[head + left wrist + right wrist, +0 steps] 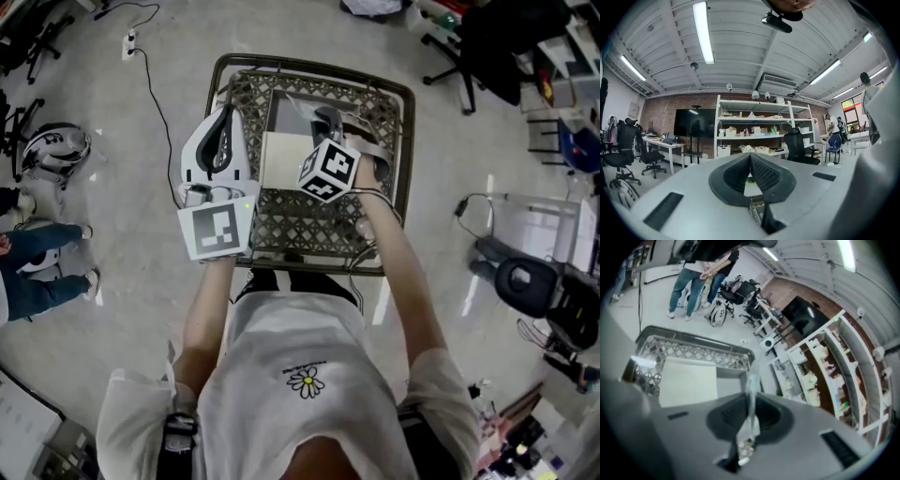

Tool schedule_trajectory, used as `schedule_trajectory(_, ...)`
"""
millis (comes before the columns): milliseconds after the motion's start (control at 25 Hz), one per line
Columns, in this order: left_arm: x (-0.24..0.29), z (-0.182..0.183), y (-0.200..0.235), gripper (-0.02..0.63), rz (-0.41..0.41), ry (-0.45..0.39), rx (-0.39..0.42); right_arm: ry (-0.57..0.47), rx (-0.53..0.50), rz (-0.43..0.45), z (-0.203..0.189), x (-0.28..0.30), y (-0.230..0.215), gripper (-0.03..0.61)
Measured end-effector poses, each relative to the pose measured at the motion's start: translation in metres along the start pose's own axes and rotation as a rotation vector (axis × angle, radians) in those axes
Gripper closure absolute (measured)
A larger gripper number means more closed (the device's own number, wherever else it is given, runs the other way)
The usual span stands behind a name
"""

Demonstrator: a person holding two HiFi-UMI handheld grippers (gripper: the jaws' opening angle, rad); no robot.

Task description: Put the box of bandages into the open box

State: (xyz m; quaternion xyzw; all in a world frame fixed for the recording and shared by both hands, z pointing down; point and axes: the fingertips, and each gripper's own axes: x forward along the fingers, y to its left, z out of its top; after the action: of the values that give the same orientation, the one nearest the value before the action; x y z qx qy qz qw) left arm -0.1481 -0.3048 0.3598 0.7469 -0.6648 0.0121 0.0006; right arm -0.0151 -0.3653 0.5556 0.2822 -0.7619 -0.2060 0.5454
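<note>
Thin, pale, faintly translucent slab, most likely the box of bandages (752, 380); seen edge-on and blurred, so not certain. Not yet inside the open cream cardboard box (281, 157). Raised above it and apart from it, over the brown metal lattice table (309, 223). Below, near the table's middle, the cream box lying flat, pale flap beside a grey hollow.

Judged roughly halfway: lifted and carried near, not delivered. Left to do: lower into the grey hollow, then let go.

Right claw (749, 397): nearly closed, pads pressed on both faces of the thin slab, with the slab running from deep between the jaws out past the tips. Angled down toward the cream box.

Left claw (750, 154): closed tip to tip, nothing between the pads. Held beside the table's left edge, touching neither box, aimed level at a white shelving rack (754, 126) across the room. No part in the placing, by the look of it.
</note>
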Motion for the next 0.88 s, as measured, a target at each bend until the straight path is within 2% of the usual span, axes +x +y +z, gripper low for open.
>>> schedule_trajectory(200,0.009,-0.020,0.000,0.592,0.000,0.048,0.006,0.094,-0.050,0.042,-0.020,0.048,0.020,0.532)
schedule_trajectory(440,0.016,-0.037,0.001,0.592,0.001,0.088,0.004,0.175,-0.001,0.061,-0.034,0.090,0.028,0.531)
schedule_trajectory(720,0.016,-0.046,0.010,0.592,0.019,0.108,0.017,0.198,-0.011,0.092,-0.044,0.109,0.038,0.531)
schedule_trajectory(880,0.015,-0.053,0.009,0.592,0.018,0.123,0.011,0.200,-0.033,0.071,-0.043,0.113,0.042,0.531)
